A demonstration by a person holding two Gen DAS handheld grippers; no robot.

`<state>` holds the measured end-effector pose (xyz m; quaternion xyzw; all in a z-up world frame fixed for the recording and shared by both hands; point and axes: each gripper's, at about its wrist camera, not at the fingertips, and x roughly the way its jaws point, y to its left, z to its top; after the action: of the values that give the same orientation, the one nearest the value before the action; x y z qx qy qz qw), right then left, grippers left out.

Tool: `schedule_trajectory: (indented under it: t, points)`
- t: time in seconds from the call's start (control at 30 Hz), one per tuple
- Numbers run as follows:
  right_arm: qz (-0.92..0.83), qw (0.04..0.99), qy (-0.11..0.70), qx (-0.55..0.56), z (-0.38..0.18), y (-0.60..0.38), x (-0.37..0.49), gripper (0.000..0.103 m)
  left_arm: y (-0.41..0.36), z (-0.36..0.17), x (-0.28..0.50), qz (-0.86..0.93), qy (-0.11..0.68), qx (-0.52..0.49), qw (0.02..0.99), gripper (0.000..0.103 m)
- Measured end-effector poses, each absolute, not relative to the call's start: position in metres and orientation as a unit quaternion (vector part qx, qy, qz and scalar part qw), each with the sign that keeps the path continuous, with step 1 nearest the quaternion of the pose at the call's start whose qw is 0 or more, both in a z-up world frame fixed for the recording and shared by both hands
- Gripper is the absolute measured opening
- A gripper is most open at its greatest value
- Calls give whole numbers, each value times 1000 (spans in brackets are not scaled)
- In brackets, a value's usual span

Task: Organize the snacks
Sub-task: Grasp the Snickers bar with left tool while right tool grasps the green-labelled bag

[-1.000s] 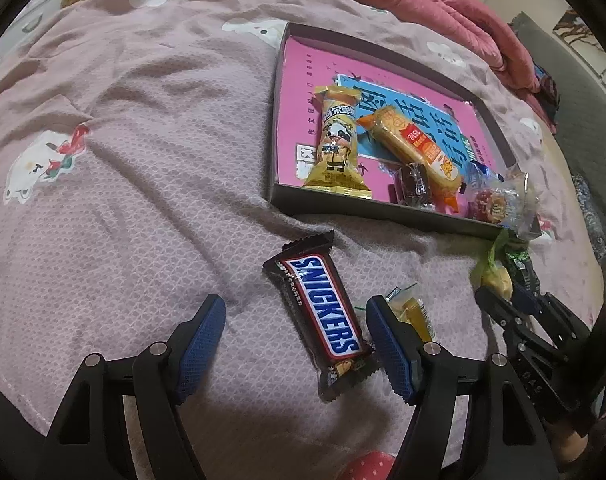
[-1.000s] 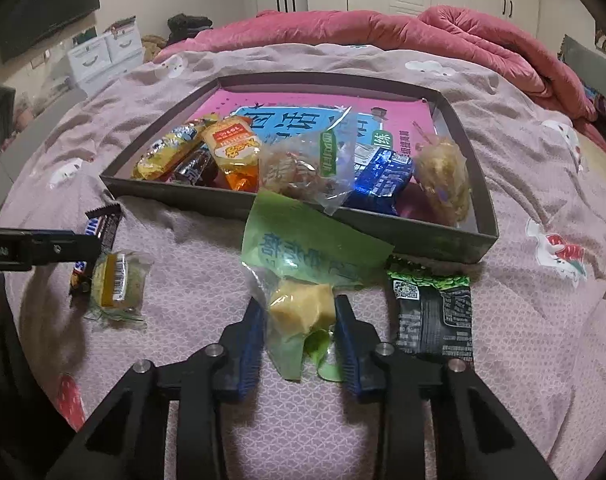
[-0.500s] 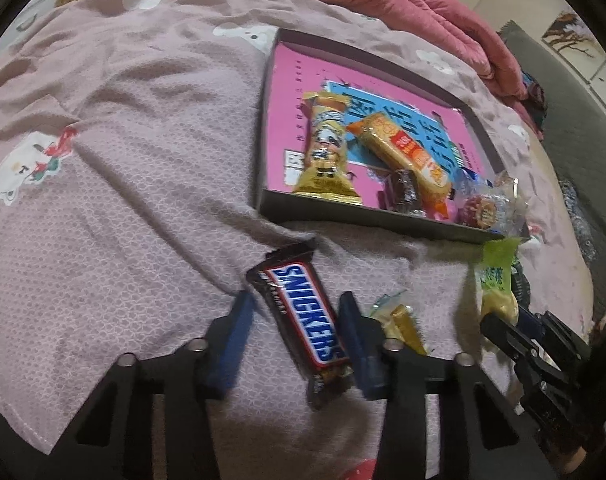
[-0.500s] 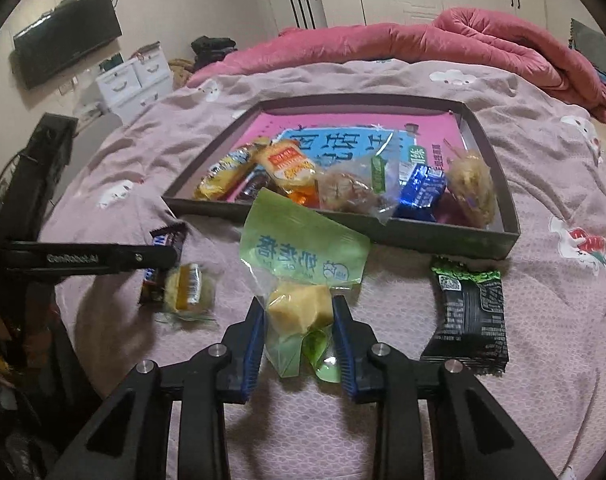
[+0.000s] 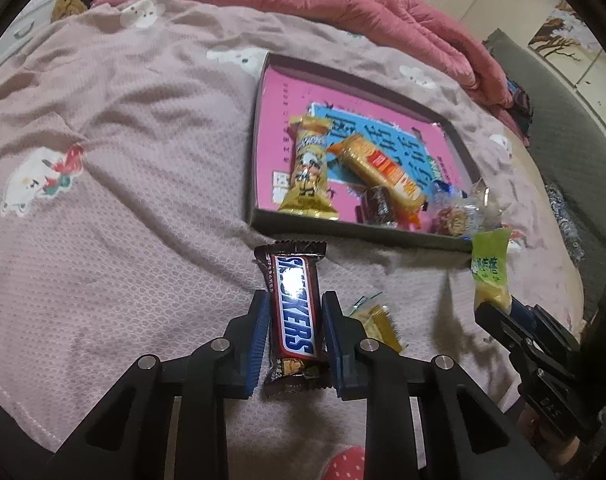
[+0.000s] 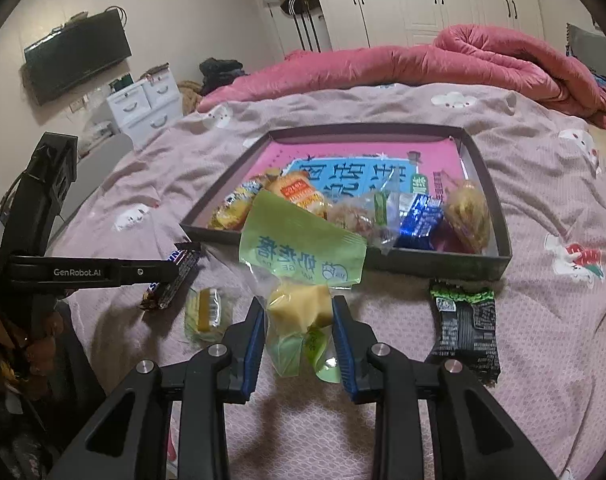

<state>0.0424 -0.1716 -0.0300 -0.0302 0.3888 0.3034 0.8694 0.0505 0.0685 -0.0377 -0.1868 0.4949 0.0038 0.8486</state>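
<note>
Behind the left claw [image 5: 295, 330], at 3 o'clock, a small yellow clear-wrapped sweet [image 5: 377, 322] is half hidden. That claw, angled down, is closing on the brown Snickers bar [image 5: 294, 312]; the right claw [image 6: 299, 336] stays clenched on the green-and-clear pastry bag [image 6: 299, 276].

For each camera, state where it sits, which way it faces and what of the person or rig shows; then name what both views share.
Left wrist: on the left gripper, aimed down along its closing fingers at the Snickers bar between them; the right gripper shows at right.
Right wrist: on the right gripper, facing the tray and wardrobe, shut on the green-labelled snack bag; a hand shows at left.
Shared: tray, Snickers bar, bag, pink quilt.
</note>
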Motion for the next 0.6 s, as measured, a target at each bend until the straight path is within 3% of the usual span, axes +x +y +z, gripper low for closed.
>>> schedule_trajectory:
  t: [0.07,0.1,0.37,0.47,0.53,0.6]
  points:
    - [308,870,385,-27,-28,-172,41,32,69,-33,49,4,491,-187,851,22]
    - [310,870,383,-27,-27,-172,41,32,69,-31,48,2,488,-187,853,6]
    - [311,867,387,-33,-28,-171,41,32,65,-32,47,-3,501,-183,846,4]
    - [308,869,386,-25,-27,-174,42,32,64,-38,48,0,512,-186,839,17]
    - [307,870,384,-23,-26,-175,43,32,63,-40,49,0,516,-186,836,43]
    - [308,869,385,-24,-27,-175,43,32,59,-42,50,-3,518,-181,836,48]
